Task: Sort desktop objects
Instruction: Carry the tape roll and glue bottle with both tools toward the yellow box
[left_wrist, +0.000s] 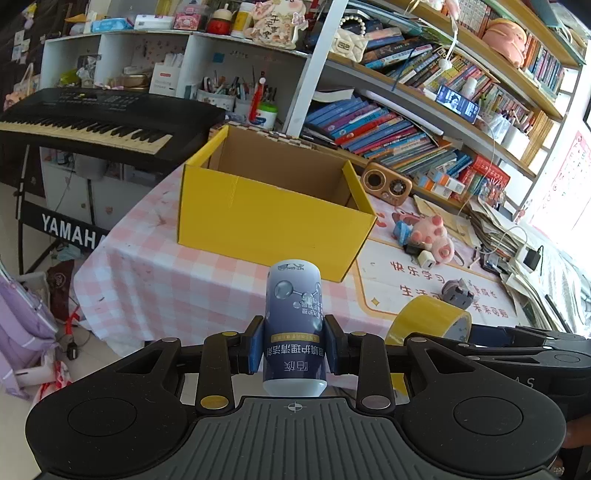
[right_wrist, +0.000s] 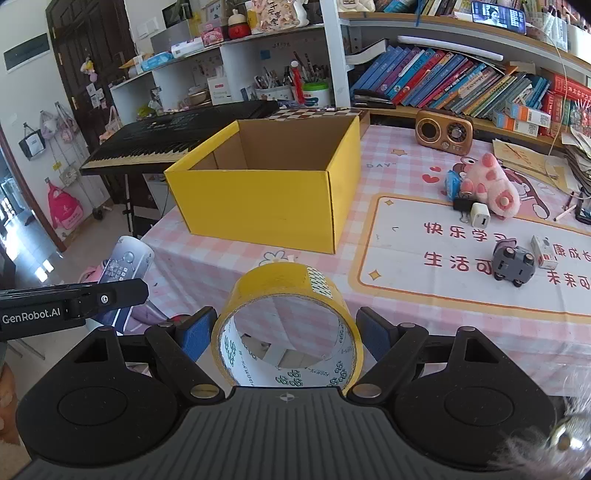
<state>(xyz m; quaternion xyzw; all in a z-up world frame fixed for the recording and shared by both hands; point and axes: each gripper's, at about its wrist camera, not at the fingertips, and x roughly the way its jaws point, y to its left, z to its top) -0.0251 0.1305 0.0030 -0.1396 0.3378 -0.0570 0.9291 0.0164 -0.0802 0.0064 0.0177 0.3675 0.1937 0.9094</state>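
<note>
My left gripper (left_wrist: 294, 345) is shut on a blue-and-white spray bottle (left_wrist: 294, 325), held upright above the table's near edge; the bottle also shows in the right wrist view (right_wrist: 127, 266). My right gripper (right_wrist: 286, 332) is shut on a roll of yellow tape (right_wrist: 288, 325), held in the air just right of the left gripper; the roll also shows in the left wrist view (left_wrist: 430, 319). An open, empty yellow cardboard box (left_wrist: 266, 218) (right_wrist: 266, 206) stands on the pink checked tablecloth ahead of both grippers.
Right of the box lie a pink plush toy (right_wrist: 491, 184), a white charger (right_wrist: 479, 218), a grey toy car (right_wrist: 514, 264) and a small carton (right_wrist: 543, 251). A wooden radio (right_wrist: 443, 131) stands at the back. A keyboard (left_wrist: 92, 122) is left of the table.
</note>
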